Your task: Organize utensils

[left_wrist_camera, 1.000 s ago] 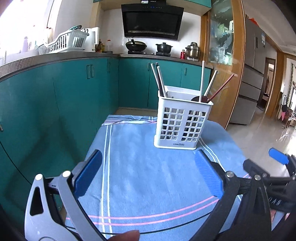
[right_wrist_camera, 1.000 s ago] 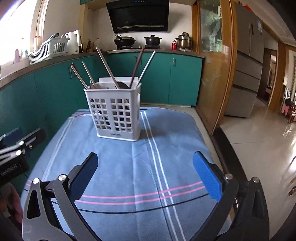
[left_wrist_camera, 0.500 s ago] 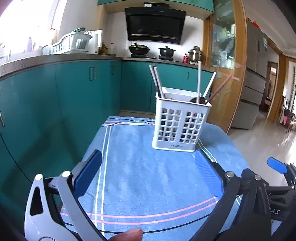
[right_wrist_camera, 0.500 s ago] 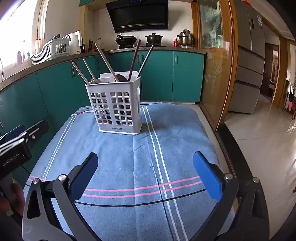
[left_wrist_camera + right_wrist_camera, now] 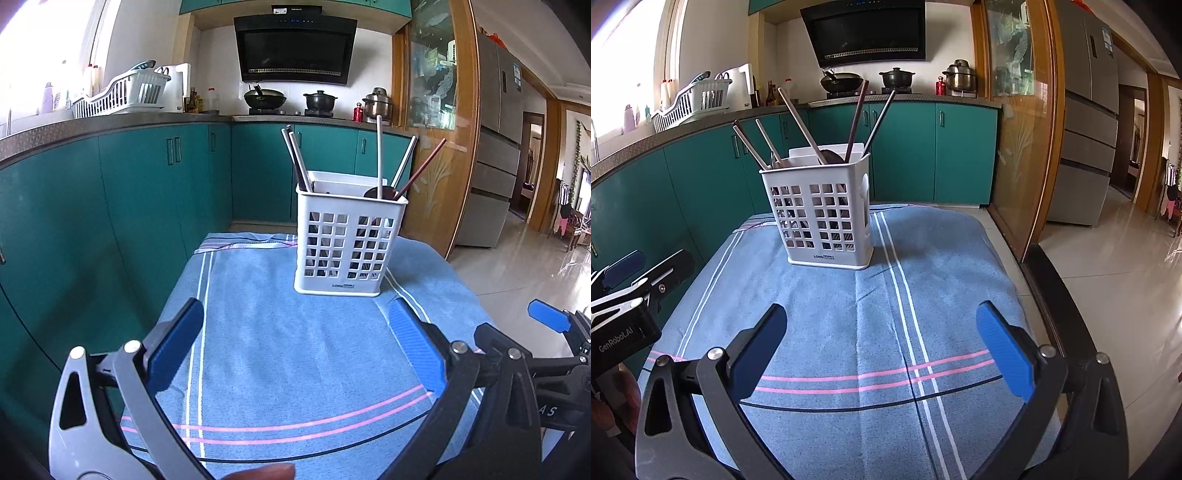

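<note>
Left wrist view shows the left gripper (image 5: 295,343) and right gripper (image 5: 881,338) both spread wide and empty, the white utensil basket (image 5: 349,245) at twelve o'clock on the cloth-covered worktop (image 5: 277,350), its thin, probably slippery chopsticks (image 5: 297,162) best pinched mid-shaft.

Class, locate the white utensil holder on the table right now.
The white utensil holder stands upright at the far end of the blue cloth, ahead of both open grippers: right of centre in the left wrist view, left of centre in the right wrist view.
</note>
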A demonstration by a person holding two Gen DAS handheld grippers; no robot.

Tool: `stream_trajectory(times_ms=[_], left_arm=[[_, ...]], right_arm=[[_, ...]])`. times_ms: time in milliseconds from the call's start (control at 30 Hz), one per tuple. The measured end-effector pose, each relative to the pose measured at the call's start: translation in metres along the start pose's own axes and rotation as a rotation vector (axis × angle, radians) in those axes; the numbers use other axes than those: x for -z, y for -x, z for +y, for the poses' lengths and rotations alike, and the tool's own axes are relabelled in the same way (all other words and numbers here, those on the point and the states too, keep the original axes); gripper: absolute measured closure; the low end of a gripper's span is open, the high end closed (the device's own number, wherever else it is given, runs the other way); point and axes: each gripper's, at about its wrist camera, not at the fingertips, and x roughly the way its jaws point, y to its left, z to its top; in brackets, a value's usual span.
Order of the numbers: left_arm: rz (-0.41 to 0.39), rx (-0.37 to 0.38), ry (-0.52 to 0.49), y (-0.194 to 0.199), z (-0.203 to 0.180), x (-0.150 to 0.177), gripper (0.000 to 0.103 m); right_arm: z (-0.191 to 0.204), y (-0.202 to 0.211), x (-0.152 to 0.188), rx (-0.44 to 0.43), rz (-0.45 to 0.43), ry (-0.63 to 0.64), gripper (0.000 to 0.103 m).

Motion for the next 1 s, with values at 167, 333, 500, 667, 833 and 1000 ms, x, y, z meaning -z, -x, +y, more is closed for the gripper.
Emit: stream_trajectory(times_ms=[167, 333, 500, 667, 833, 1000], left_arm=[[0.001, -0.003, -0.002, 0.0005, 0.0002, 0.0002, 0.004], [0.002, -0.005, -0.012, 0.0010, 0.0010, 0.0005, 0.004], [0.005, -0.004, -0.012, 0.0001, 0.0011, 0.0005, 0.004], [0.005, -0.002, -0.011, 0.0003, 0.0013, 0.0008, 0.004], [0.007, -0.005, -0.013, -0.0006, 0.0012, 0.0013, 0.004], [0.009, -0.007, -0.015, -0.0019, 0.0019, 0.0020, 0.004]], right_arm=[[0.0007, 0.0001, -0.0002, 0.001, -0.003, -0.003, 0.003], [-0.0004, -0.0006, -0.0002, 0.002, -0.003, -0.006, 0.003], [-0.0025, -0.0003, -0.0009, 0.006, -0.006, -0.010, 0.003], [-0.0030, -0.0004, -0.0007, 0.008, -0.007, -0.009, 0.003], [-0.0033, -0.0006, -0.0010, 0.011, -0.011, -0.010, 0.003], [-0.0030, -0.0008, -0.0014, 0.013, -0.011, -0.010, 0.003]])
